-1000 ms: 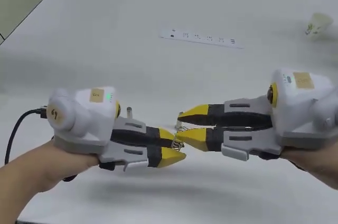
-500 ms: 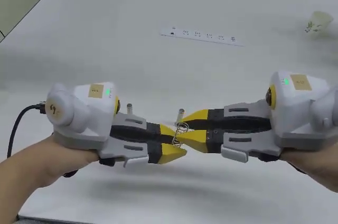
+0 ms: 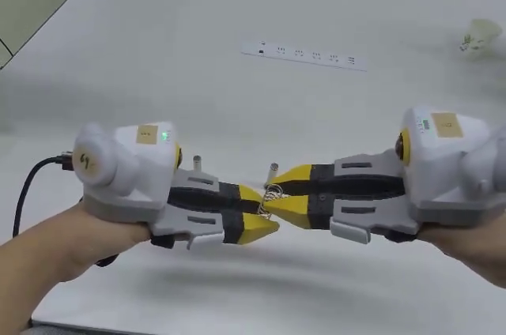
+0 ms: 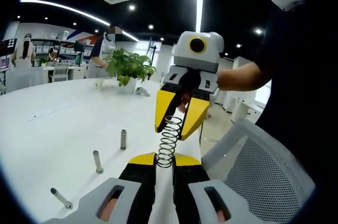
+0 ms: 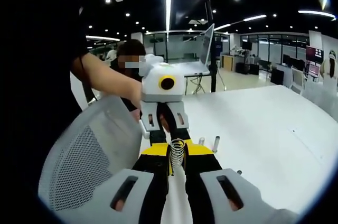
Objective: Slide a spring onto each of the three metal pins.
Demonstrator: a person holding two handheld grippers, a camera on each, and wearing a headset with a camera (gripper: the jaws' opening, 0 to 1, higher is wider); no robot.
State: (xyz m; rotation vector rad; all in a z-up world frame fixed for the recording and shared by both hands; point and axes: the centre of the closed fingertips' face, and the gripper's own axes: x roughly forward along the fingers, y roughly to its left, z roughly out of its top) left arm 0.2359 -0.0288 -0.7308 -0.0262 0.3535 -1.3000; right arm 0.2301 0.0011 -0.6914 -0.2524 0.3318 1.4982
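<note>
Two grippers on one thin silver wire coil spring (image 3: 273, 191), held in the air above the near edge of the white tabletop (image 3: 158, 50), clear of every pin.

Beginning at the near left corner in the head view: black cable (image 3: 28, 189) running up to the white-and-grey left gripper (image 3: 265, 212). Reaches rightward with black, yellow-tipped jaws set narrow and clamps one end of the spring. Just behind that gripper, toward the far edge, one short upright grey metal pin (image 3: 198, 163) on the tabletop. Farther right, just behind the spring, a second upright pin (image 3: 273, 169). Past the spring, matching white-and-grey right gripper (image 3: 273, 197), pointing leftward, tips almost touching the left gripper's. Pinches the spring's other end between jaws equally narrow. Toward the far edge, right of centre, long white power strip (image 3: 304, 55). Toward the far right corner, small pale paper cup (image 3: 480, 35).

In the left gripper view: three pins in a loose row on the tabletop left of the jaws, well apart from the spring. Ribbed look to the farthest pin (image 4: 123, 139), too small to say whether coil or thread. Spans straight from one pair of tips to the other. In the right gripper view: same spring upright in the narrow gap, grey mesh chair back (image 5: 79, 155) at left.
</note>
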